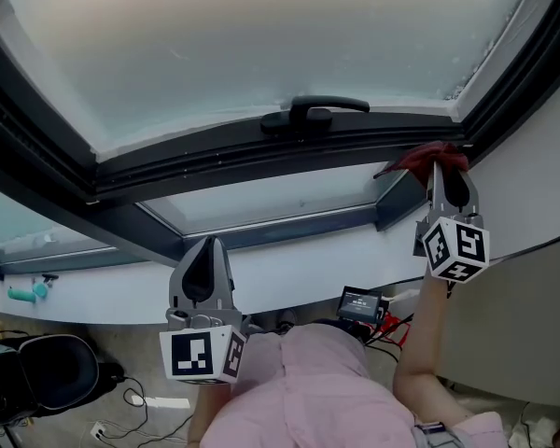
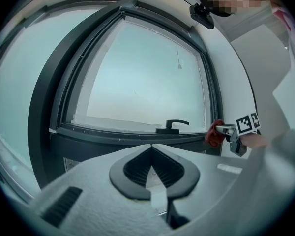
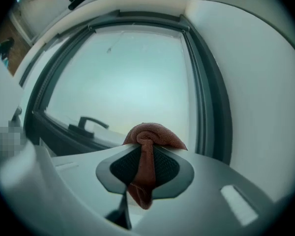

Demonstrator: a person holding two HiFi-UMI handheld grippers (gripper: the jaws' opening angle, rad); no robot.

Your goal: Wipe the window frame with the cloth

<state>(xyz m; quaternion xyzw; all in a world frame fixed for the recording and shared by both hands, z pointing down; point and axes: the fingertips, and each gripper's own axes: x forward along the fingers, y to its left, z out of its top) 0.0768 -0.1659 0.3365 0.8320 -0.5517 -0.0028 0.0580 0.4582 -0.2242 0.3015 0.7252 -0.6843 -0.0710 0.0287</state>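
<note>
head view: rust-red cloth, bunched, pinched in the right hand-held gripper, at the right corner of the dark window frame, right of the handle. left hand-held gripper lower, apart from the frame.
left gripper view: jaws together, nothing between them.
right gripper view: jaws clamped on a twisted fold of cloth, rounded wad bulging past the tips.

The cloth is rust red against the dark grey window frame, whose handle is black. Left gripper and right gripper are grey with black ribbed pads; their cubes carry black-and-white square markers. The person's shirt is pale pink, the wall white.
</note>
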